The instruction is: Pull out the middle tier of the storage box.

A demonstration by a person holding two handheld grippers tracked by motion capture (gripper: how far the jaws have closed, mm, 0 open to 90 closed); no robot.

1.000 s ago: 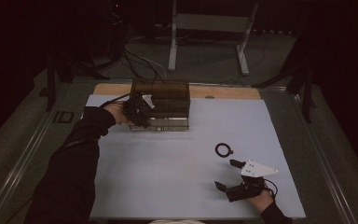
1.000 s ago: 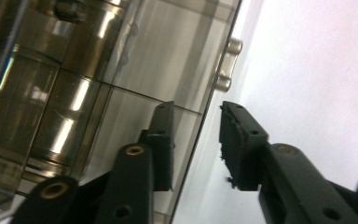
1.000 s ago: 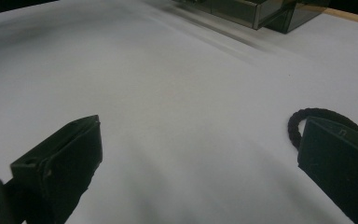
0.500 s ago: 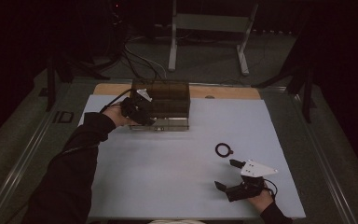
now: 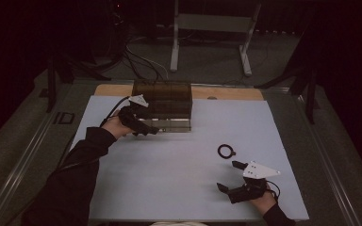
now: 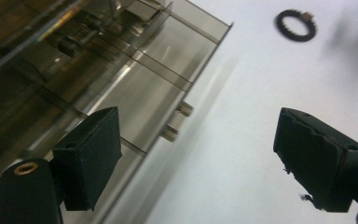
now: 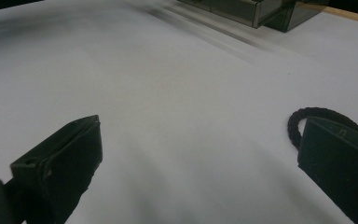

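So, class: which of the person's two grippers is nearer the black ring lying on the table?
Right. The right gripper sits just on the person's side of the black ring; the left gripper is far off, by the smoky drawer box.

Smoky clear drawer box upright at table's far edge.

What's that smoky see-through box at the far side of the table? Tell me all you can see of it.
The box is a small drawer organiser of dark, tinted transparent plastic, with thin dividers inside. It stands upright at the far edge of the white table. Its bottom drawer is pulled partly out, showing two small metallic knobs on its front. The left gripper sits just before that drawer; its jaws have just been opening, with nothing between them. What lies inside is too dim to tell.
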